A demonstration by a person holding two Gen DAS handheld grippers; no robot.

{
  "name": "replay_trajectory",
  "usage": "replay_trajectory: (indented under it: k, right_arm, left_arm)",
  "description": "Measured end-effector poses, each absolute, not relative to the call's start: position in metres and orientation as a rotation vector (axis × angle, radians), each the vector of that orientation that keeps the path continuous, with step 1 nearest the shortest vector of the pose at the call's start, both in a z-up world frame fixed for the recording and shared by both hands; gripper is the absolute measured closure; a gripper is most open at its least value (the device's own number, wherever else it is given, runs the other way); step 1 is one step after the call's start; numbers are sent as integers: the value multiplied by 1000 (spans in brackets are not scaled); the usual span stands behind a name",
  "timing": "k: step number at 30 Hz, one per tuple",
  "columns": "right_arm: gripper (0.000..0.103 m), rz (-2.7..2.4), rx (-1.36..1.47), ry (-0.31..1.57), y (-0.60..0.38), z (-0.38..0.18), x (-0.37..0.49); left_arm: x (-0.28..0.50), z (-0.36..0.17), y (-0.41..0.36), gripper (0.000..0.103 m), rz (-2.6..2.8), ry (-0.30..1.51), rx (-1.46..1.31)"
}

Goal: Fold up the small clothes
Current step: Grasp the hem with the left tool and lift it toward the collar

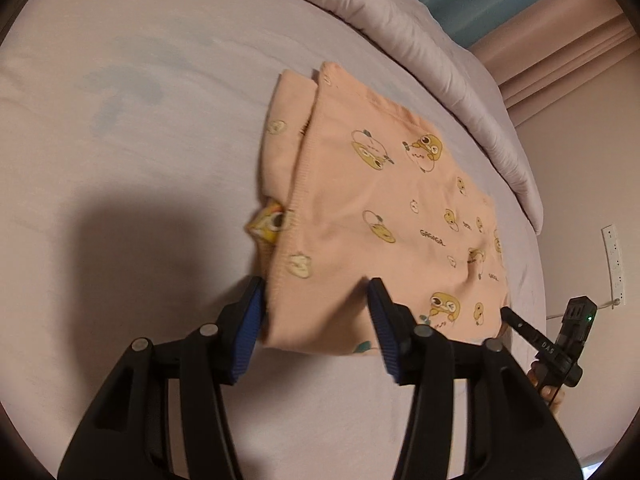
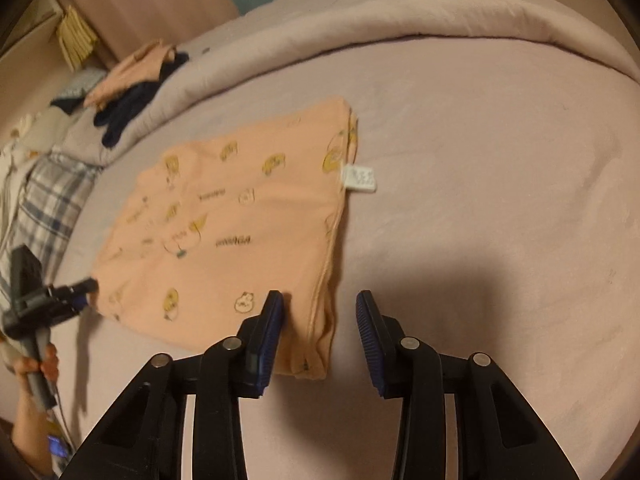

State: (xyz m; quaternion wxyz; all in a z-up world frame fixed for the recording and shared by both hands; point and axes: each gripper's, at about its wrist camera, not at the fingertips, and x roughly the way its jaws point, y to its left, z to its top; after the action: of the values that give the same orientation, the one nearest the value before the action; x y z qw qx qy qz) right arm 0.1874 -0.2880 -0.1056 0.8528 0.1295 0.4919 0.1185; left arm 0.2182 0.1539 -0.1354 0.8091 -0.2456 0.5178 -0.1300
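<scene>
A peach garment (image 1: 372, 216) printed with yellow cartoon animals lies folded flat on the pink bed sheet (image 1: 120, 160). My left gripper (image 1: 316, 300) is open, its blue-padded fingers straddling the garment's near left corner. In the right wrist view the same garment (image 2: 224, 240) lies flat, with a white care label (image 2: 360, 178) sticking out at its right edge. My right gripper (image 2: 320, 312) is open, its fingers straddling the near right corner. The right gripper also shows in the left wrist view (image 1: 508, 314) at the garment's right corner, and the left gripper shows in the right wrist view (image 2: 86, 290).
A rolled pink duvet (image 2: 400, 20) runs along the far side of the bed. A pile of peach and dark clothes (image 2: 132, 80) sits on it at far left, with a plaid cloth (image 2: 48, 204) below. A wall socket strip (image 1: 614, 264) is at the right.
</scene>
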Motion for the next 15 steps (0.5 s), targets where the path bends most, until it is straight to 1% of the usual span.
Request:
replay_trajectory:
  k: [1,2,3,4,5,9,12,13,14,15]
  right_arm:
    - [71,264,268,1035,-286,-106,191]
    - [83,272,241,1031,-280,-106,191]
    - [90,263,214,1026,-271,-105,179]
    - [95,260,191,1028,-269,-104,176]
    - [98,261,176,1033,-268,-103,175]
    - [99,225,193,1061,-286,-102,168]
    - [101,217,212,1095,-295,-112,166]
    - [101,227,223,1095,-296,-112,167]
    - [100,233,252,1088,-300,-110,167]
    - [93,236,282,1079,-301,-107,166]
  left_arm:
    - [217,-135,152,58,-268,1107,-513]
    - [218,-135,150,72,-247,1113,-485]
    - [218,-135,147,79,-233,1123,-454]
    - [218,-136,146,91,-214,1136,-420]
    - [218,-137,149,91,-211,1140,-417]
    - [211,-138,159,92,-205,1145,-423]
    - [210,-140,164,91,-204,1152,-419]
    - [209,-139,166,88,-211,1153,-431]
    - [209,-138,167,88,-217,1153,-437]
    - [207,-137,170,86,-222,1148,-448]
